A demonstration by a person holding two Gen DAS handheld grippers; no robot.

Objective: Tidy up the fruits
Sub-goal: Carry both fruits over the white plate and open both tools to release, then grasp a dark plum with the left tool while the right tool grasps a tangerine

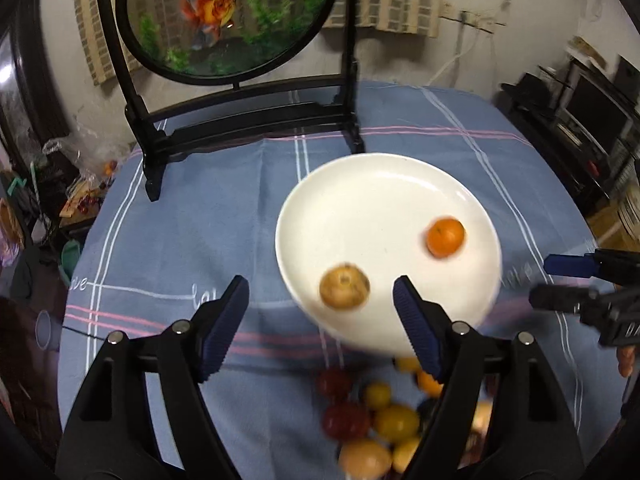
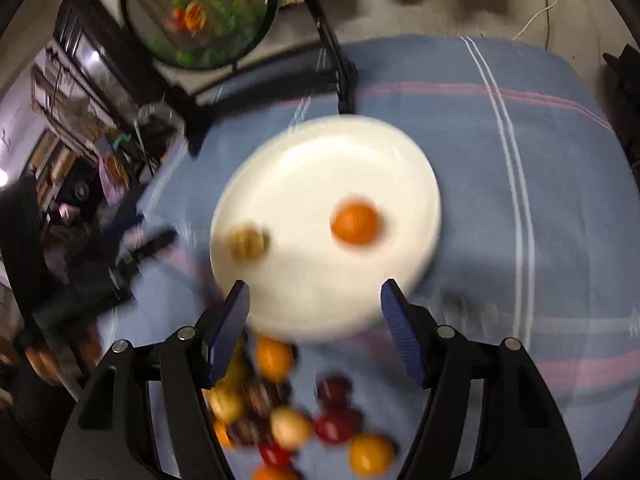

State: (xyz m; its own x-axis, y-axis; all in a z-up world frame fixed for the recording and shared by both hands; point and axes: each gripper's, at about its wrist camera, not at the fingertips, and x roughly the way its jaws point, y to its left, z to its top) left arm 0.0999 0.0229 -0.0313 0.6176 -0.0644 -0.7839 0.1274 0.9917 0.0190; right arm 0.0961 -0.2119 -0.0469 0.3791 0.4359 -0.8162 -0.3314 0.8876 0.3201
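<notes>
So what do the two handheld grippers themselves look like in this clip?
Both match. The left gripper and the right gripper each have a black plastic frame with triangular cut-outs, silver pivot screws, and two dark blue ribbed finger pads. In the left wrist view the right gripper's side shows faint white lettering, unreadable. No cables or sleeves are visible.

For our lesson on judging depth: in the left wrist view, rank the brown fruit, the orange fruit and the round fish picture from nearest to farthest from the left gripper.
1. Brown fruit: on the plate's near edge, just ahead of the left gripper, between its open fingers.
2. Orange fruit: farther right on the white plate.
3. Round fish picture: in its black stand at the table's far end.
</notes>
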